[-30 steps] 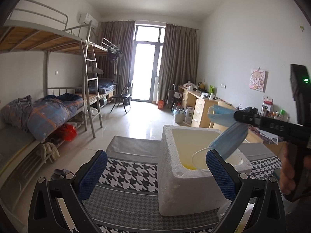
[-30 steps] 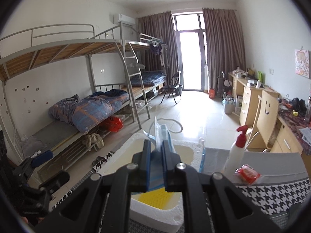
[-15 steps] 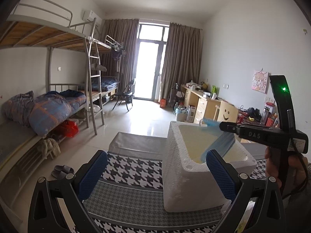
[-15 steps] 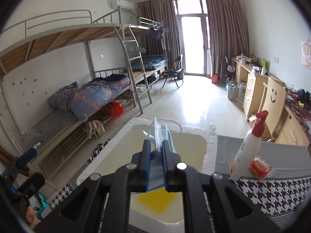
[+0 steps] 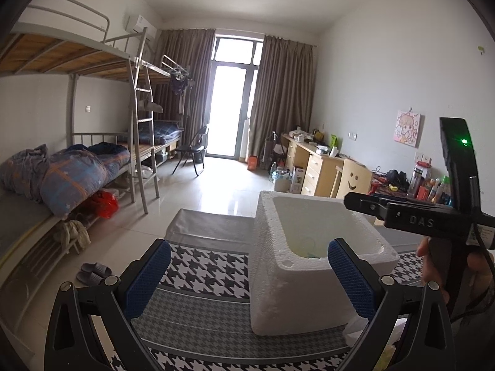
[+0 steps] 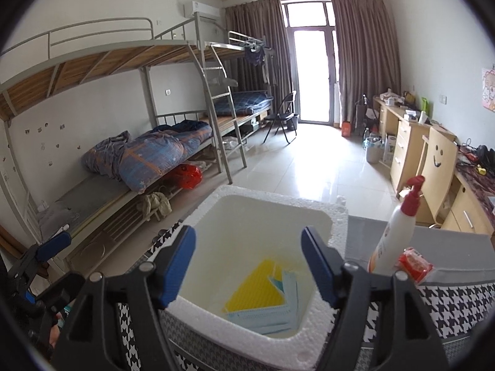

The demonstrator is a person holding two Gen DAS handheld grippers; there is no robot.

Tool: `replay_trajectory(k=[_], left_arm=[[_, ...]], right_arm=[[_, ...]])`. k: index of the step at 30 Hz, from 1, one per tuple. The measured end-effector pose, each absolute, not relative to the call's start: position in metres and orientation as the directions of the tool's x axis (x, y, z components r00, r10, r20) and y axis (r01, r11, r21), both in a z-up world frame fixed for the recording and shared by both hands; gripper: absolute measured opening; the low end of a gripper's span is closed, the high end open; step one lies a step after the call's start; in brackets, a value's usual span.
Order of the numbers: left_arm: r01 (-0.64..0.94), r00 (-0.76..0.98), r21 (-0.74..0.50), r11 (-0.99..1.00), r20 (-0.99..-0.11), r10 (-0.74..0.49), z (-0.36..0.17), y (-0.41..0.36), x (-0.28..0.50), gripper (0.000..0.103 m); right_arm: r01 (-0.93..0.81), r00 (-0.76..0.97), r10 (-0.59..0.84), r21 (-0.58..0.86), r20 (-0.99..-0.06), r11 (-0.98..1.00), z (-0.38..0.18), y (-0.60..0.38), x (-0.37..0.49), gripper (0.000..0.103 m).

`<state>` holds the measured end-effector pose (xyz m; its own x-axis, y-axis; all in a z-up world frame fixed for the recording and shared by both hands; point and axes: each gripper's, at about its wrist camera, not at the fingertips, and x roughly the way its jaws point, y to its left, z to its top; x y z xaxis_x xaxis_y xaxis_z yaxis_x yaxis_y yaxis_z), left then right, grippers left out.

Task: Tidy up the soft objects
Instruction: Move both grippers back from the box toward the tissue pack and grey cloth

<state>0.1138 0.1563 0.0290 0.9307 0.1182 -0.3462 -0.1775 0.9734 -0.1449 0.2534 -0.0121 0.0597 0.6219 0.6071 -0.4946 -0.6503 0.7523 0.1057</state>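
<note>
The white foam box [image 6: 337,232] stands on the houndstooth-patterned tabletop [image 5: 204,270], toward its far edge, with a strip of grey cover beyond it. At the bottom of the box lies a blue face mask [image 6: 272,318], partly on top of a flat yellow pad [image 6: 256,287]; a second pale blue mask [image 6: 289,284] rests against the pad's right side.

The right gripper [image 6: 249,266] hangs over the box's near rim, its blue-padded jaws opening, nothing between them. From the left wrist view its black body reaches over the box's right rim, and the letters "DAS" can be read on its side, with a green light glowing above. The left gripper [image 5: 247,269] waits with its jaws spread wide and empty, near the box's left side.

A white spray bottle [image 6: 394,241] with a red pump stands just right of the box, a small red packet [image 6: 414,264] beside it; any print on them is too small to read.
</note>
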Motion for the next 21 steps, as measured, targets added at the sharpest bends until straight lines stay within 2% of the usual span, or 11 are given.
replay_trajectory(k=[3,5,7,10,21], left_arm=[[-0.170,0.931,-0.133,0.976,-0.346,0.115,0.029,0.151,0.113,0.102],[-0.158,0.932,-0.125,0.980,-0.347,0.106,0.029,0.147,0.112,0.102],[-0.149,0.933,-0.133,0.980,-0.346,0.095,0.030,0.145,0.110,0.102],[-0.135,0.937,-0.133,0.982,-0.340,0.082,0.032,0.140,0.106,0.102],[-0.117,0.943,-0.136,0.984,-0.326,0.067,0.042,0.125,0.095,0.102]], right_arm=[[-0.648,0.632,0.607,0.102,-0.481,0.755,0.062,-0.018,0.249,0.077],[-0.648,0.638,0.614,0.107,-0.465,0.754,0.062,-0.024,0.244,0.088],[-0.635,0.657,0.610,0.112,-0.443,0.765,0.063,-0.032,0.239,0.091],[-0.625,0.671,0.610,0.120,-0.421,0.771,0.065,-0.044,0.232,0.099],[-0.611,0.707,0.605,0.114,-0.366,0.783,0.068,-0.067,0.206,0.101]])
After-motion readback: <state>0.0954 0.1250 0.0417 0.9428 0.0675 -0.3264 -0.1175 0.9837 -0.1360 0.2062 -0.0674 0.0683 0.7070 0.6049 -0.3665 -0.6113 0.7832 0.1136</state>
